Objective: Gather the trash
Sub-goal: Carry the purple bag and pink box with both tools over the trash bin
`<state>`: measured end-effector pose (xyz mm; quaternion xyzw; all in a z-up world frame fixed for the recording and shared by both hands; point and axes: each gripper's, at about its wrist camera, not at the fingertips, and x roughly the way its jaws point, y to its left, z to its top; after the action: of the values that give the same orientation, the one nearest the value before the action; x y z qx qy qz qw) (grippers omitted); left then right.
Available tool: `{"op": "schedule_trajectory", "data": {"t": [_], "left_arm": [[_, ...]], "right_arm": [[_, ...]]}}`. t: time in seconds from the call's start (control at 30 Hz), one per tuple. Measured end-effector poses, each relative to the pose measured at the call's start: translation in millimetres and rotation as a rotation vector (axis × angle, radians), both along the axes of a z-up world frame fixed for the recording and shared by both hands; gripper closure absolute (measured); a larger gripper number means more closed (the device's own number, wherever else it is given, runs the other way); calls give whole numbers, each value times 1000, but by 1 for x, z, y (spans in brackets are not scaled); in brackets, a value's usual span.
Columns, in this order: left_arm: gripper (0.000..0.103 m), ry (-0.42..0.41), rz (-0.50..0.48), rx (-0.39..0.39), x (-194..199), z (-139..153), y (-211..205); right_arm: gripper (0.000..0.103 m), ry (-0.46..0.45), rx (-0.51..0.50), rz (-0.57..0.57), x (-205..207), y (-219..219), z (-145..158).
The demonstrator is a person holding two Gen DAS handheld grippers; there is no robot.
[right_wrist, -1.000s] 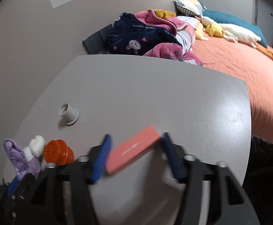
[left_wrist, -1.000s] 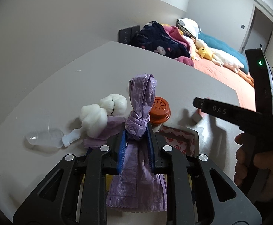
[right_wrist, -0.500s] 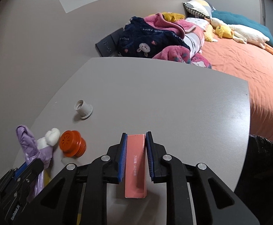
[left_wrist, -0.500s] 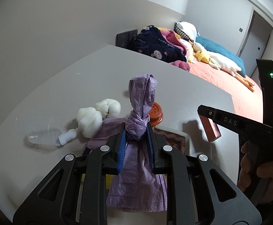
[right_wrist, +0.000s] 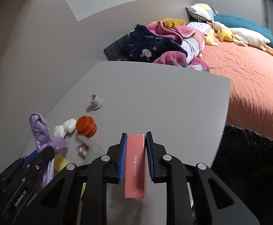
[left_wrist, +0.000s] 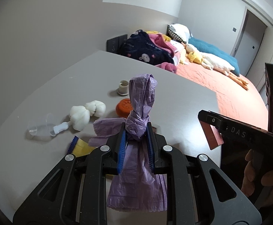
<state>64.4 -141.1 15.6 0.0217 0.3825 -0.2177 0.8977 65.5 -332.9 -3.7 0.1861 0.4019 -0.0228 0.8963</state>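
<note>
My left gripper [left_wrist: 136,131] is shut on a knotted purple plastic bag [left_wrist: 140,101], held above the grey table [left_wrist: 174,97]; the bag also shows in the right wrist view [right_wrist: 40,129]. My right gripper [right_wrist: 136,140] is shut on a flat pink box [right_wrist: 136,161], held over the table; the box shows in the left wrist view [left_wrist: 212,136]. On the table lie an orange ribbed cap [left_wrist: 124,107], white cotton balls [left_wrist: 86,112], a clear plastic cup [left_wrist: 41,127], a white threaded cap [left_wrist: 123,88] and a yellow item [left_wrist: 81,146].
A bed with an orange sheet [right_wrist: 252,78], piled clothes [right_wrist: 155,45] and plush toys [right_wrist: 235,33] lies behind and right of the table. A black trash bag [right_wrist: 248,150] sits off the table's right edge. A grey wall [left_wrist: 42,37] borders the left.
The right gripper closed on the pink box and lifted it off the table. Both grippers rose and pulled back, so more of the table shows. The left still holds the purple bag.
</note>
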Motion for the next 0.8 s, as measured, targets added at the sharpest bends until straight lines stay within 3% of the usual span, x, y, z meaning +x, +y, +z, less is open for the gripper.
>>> {"op": "schedule_trajectory", "data": {"t": [0.8], "left_arm": [[83,-18,-130,-20,-83,19,-59]], "right_arm": [[81,-45,-19,-37,-112,-35,31]]}}
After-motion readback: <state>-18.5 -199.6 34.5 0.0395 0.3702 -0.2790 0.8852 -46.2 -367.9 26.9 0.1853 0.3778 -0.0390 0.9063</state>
